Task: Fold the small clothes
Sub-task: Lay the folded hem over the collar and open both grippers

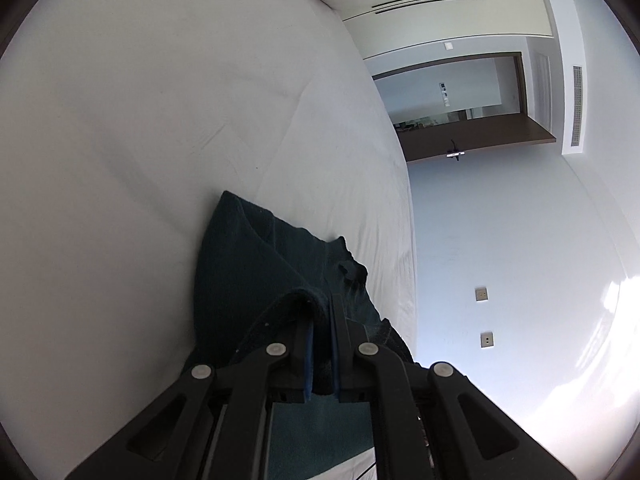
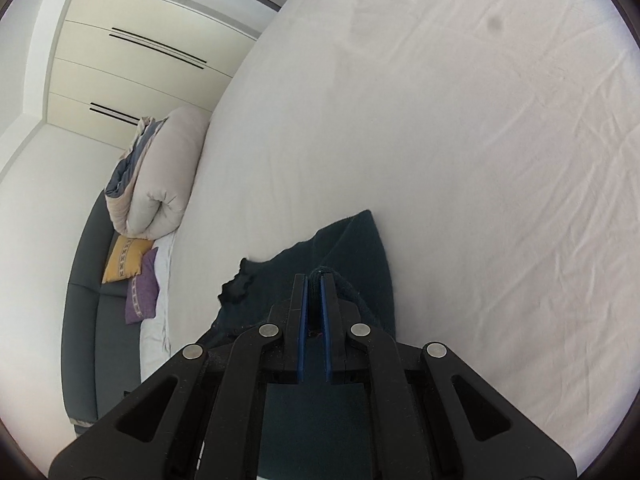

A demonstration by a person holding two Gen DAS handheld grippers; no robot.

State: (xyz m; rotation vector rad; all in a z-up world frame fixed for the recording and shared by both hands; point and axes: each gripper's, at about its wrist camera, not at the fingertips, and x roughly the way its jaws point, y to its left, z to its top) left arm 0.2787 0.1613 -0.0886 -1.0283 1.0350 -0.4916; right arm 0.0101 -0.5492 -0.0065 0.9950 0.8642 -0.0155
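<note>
A dark teal garment (image 1: 256, 264) lies partly on the white bed sheet (image 1: 160, 120) and hangs from both grippers. My left gripper (image 1: 322, 300) is shut on a thick hem of the garment, which bunches over the left finger. In the right wrist view the same garment (image 2: 360, 248) drapes away from my right gripper (image 2: 314, 278), which is shut on another part of its edge. A crumpled ragged edge (image 2: 236, 286) of the cloth trails to the left. Fabric below the fingers is hidden by the gripper bodies.
The sheet (image 2: 460, 140) spreads wide with light creases. A rolled duvet (image 2: 160, 176), a yellow cushion (image 2: 124, 258) and a purple cushion (image 2: 140, 292) lie by a dark headboard (image 2: 86, 300). Wardrobe doors (image 2: 132, 48), a doorway (image 1: 460, 100) and a white wall (image 1: 500, 240) border the bed.
</note>
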